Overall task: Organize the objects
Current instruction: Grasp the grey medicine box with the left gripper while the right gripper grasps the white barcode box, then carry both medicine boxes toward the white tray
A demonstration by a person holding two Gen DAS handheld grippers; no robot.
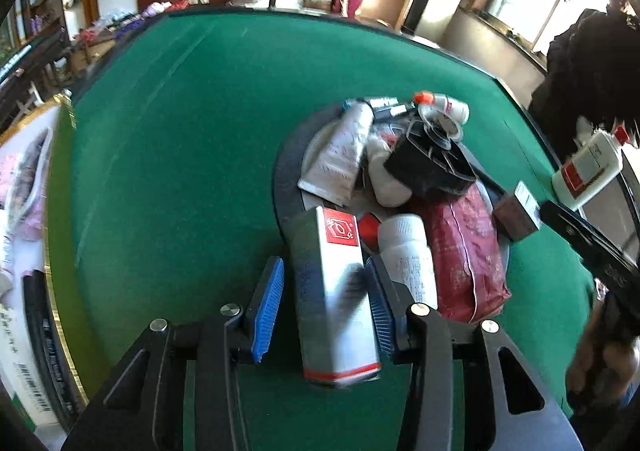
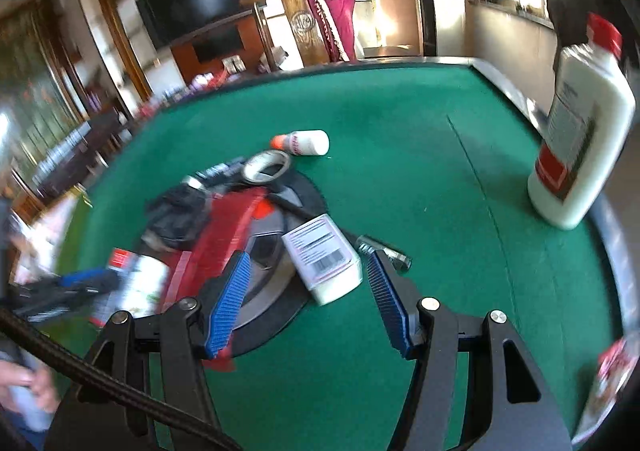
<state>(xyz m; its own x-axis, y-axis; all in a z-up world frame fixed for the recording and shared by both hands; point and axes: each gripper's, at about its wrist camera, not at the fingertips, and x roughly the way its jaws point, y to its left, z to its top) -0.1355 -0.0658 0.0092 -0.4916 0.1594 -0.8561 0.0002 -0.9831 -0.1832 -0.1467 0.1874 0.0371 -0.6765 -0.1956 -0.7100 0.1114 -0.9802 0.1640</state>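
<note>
Fingers first: your left gripper (image 1: 326,303) has a silver carton (image 1: 334,291) with a red logo between its blue pads. The right-hand pad touches the carton's side, while a sliver of green shows beside the left-hand pad, so count this as a closing grip and not yet a firm one. Your right gripper (image 2: 308,299) stands open with nothing held; the white barcode box (image 2: 322,257) lies between and just ahead of its fingers, untouched.

Beyond the left gripper, at twelve to two o'clock, sits the round tray (image 1: 286,179), piled with things: a white pill bottle (image 1: 408,255) just beside the carton, a dark red pouch (image 1: 468,251), a black plastic piece (image 1: 430,167), a pale tube (image 1: 342,155), and at the far rim a small orange-capped bottle (image 1: 444,107).

Farther off, at two o'clock from your right gripper, a tall white bottle with a red cap (image 2: 576,131) stands upright near the edge of the green table (image 2: 400,123), well apart from the heap.

Progress looks early to me: only that bottle stands sorted out, and nearly the whole pile remains to be placed.
</note>
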